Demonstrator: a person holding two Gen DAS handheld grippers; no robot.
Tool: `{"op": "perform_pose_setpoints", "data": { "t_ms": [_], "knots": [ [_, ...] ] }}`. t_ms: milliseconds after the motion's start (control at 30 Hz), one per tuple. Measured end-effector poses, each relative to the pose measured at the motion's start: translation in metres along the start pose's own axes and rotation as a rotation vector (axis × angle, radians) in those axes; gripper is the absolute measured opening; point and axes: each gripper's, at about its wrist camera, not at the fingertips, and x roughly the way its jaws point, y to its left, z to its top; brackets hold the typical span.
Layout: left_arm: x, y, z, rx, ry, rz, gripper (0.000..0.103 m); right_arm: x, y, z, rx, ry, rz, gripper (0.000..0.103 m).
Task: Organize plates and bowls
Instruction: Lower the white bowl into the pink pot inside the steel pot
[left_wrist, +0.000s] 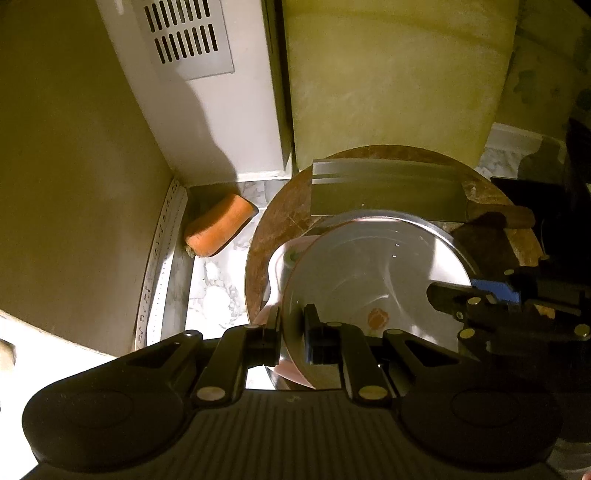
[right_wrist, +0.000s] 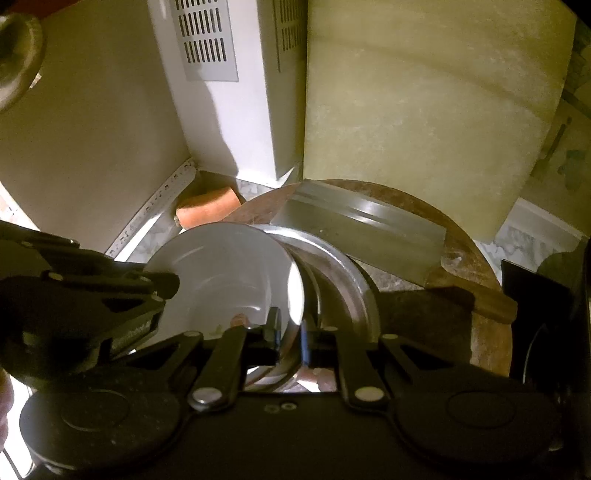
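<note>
A white bowl (left_wrist: 362, 280) with a small red mark inside is held above a round wooden board (left_wrist: 273, 221). My left gripper (left_wrist: 293, 332) is shut on the bowl's near rim. My right gripper (right_wrist: 290, 332) is shut on the rim at the other side; it shows at the right of the left wrist view (left_wrist: 480, 306). In the right wrist view the bowl (right_wrist: 229, 273) sits in front of a steel plate (right_wrist: 347, 280), with my left gripper (right_wrist: 162, 284) at its left edge. A pink-rimmed dish (left_wrist: 280, 266) lies under the bowl.
A cleaver (left_wrist: 384, 192) lies on the board's far side, also in the right wrist view (right_wrist: 365, 225). An orange sponge (left_wrist: 218, 225) sits in the counter corner. A white appliance with vents (left_wrist: 192, 44) and a pale upright board (left_wrist: 399, 81) stand behind.
</note>
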Motion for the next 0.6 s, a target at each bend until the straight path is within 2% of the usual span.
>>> {"op": "perform_pose_setpoints", "data": {
  "t_ms": [267,600],
  "knots": [
    [-0.008,0.003,0.001,0.013,-0.027,-0.004,0.012,0.0,0.002,0.001,-0.018,0.013,-0.004,0.013],
    [-0.028,0.021,-0.006,-0.043,-0.068,-0.023,0.012,-0.001,0.007,0.004,-0.045,0.03,-0.013,0.018]
  ]
}}
